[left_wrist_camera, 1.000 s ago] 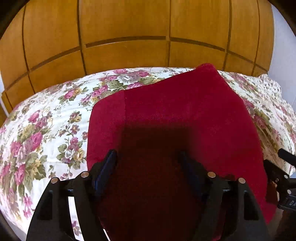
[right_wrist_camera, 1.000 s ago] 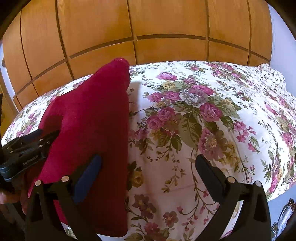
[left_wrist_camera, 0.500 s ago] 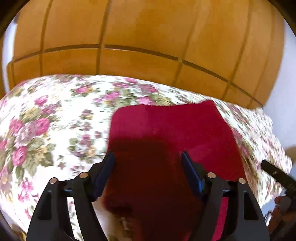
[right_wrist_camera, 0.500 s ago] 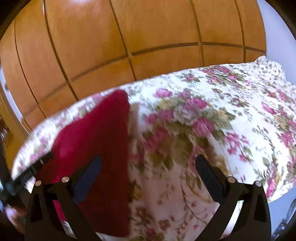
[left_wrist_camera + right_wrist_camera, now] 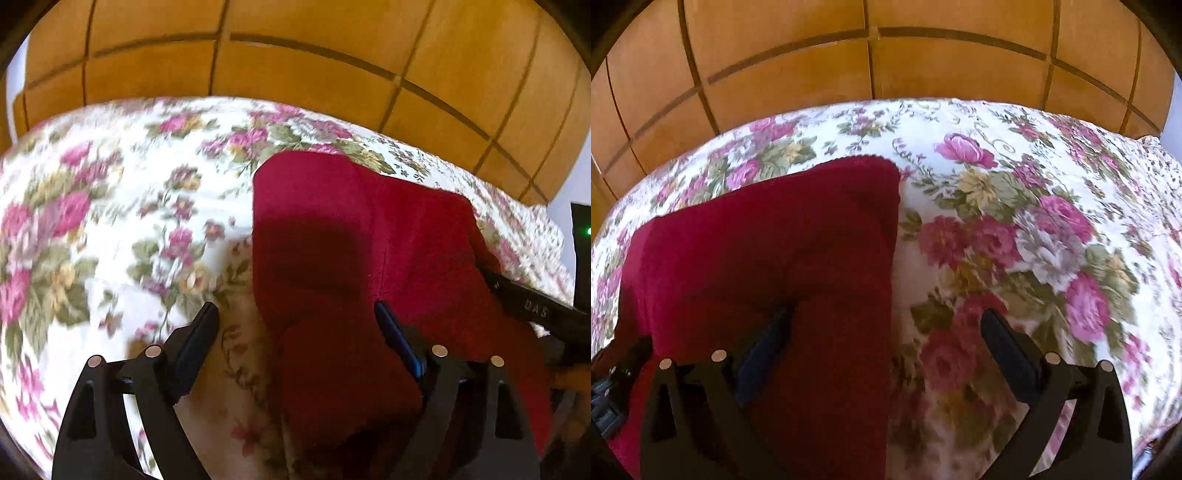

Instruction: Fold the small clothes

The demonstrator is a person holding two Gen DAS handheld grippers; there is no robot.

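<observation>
Red cloth, one piece, of soft napped fabric with rounded corners, lies on the bed's flowered cover near its front edge, its far corner short of the edge by the wardrobe. Left gripper: two black fingers with blue pads, spread wide; they have just been opening, and the cloth's left border lies between them, with no pad pressing on it. In the left wrist view the left finger stands over bare cover and the right one over the cloth, whose near part is in shadow. Right gripper, the same build, is likewise spread and grasps nothing; its left finger is over the cloth and its right finger over the cover, the cloth's right border running between them. One bed cover, quilted white cotton-like fabric printed with pink roses and green leaves, carries the cloth. Behind its far edge stands one wardrobe front of glossy honey-coloured wood divided into panels by dark grooves. Compared with a second ago, the cloth shows smaller and narrower in the left view, bare cover has come between the left fingers, and the right gripper now straddles the cloth's right border instead of standing mostly over cover.
</observation>
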